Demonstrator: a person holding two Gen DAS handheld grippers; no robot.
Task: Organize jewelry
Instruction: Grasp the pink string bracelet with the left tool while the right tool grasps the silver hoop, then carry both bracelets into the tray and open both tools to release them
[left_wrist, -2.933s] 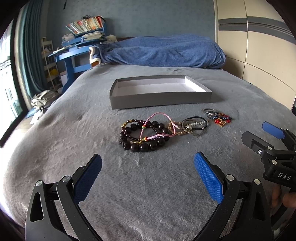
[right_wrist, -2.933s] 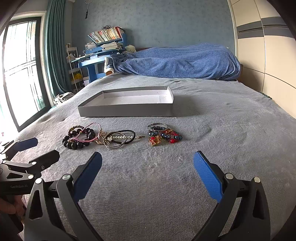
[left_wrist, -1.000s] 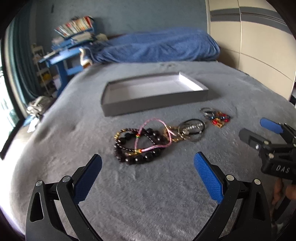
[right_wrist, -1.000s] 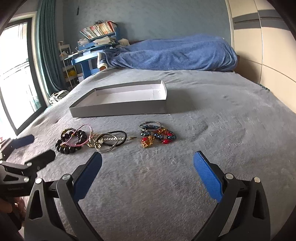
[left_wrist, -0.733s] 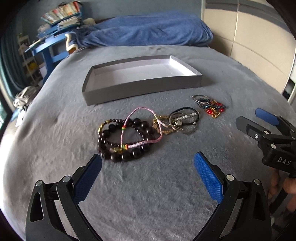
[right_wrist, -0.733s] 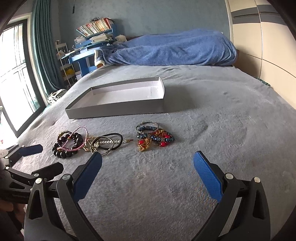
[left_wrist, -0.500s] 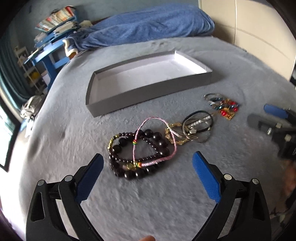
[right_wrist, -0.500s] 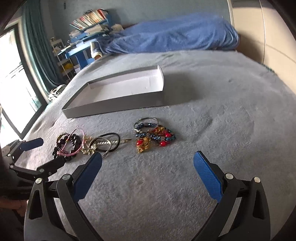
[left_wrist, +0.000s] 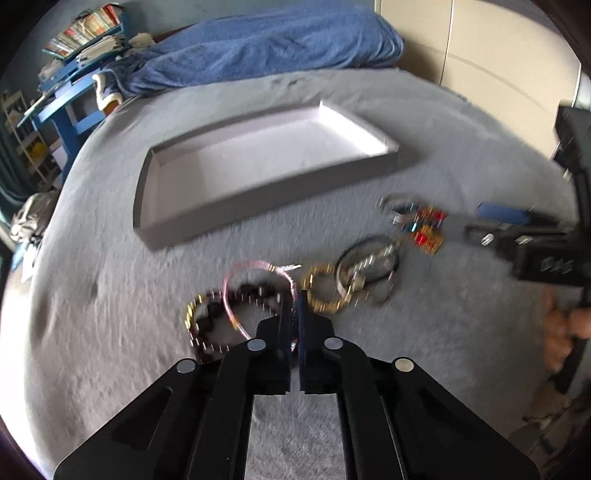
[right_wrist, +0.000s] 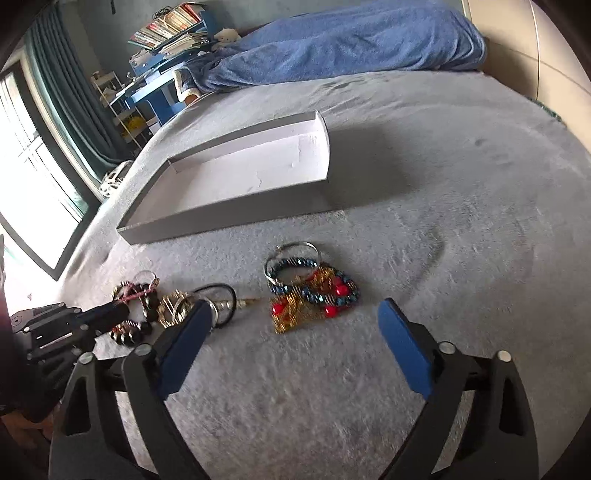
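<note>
Jewelry lies on a grey blanket before an empty grey tray (left_wrist: 266, 192) (right_wrist: 221, 221). My left gripper (left_wrist: 294, 295) is shut on the dark bead and pink cord bracelets (left_wrist: 243, 291), at their right side; it also shows in the right wrist view (right_wrist: 122, 308) at that pile (right_wrist: 136, 295). To the right lie gold and black rings (left_wrist: 365, 273) (right_wrist: 207, 301), then a red, blue and gold cluster (left_wrist: 421, 225) (right_wrist: 314, 288). My right gripper (right_wrist: 291, 332) is open just short of that cluster, and it shows in the left wrist view (left_wrist: 491, 221).
A blue duvet (left_wrist: 266, 40) lies at the bed's far end. A blue desk with books (right_wrist: 162, 66) stands far left by the window. Cabinet doors (left_wrist: 480, 44) line the right side.
My left gripper has dropped onto the bead bracelets and closed on them. My right gripper has moved forward and down toward the red and gold cluster, still open.
</note>
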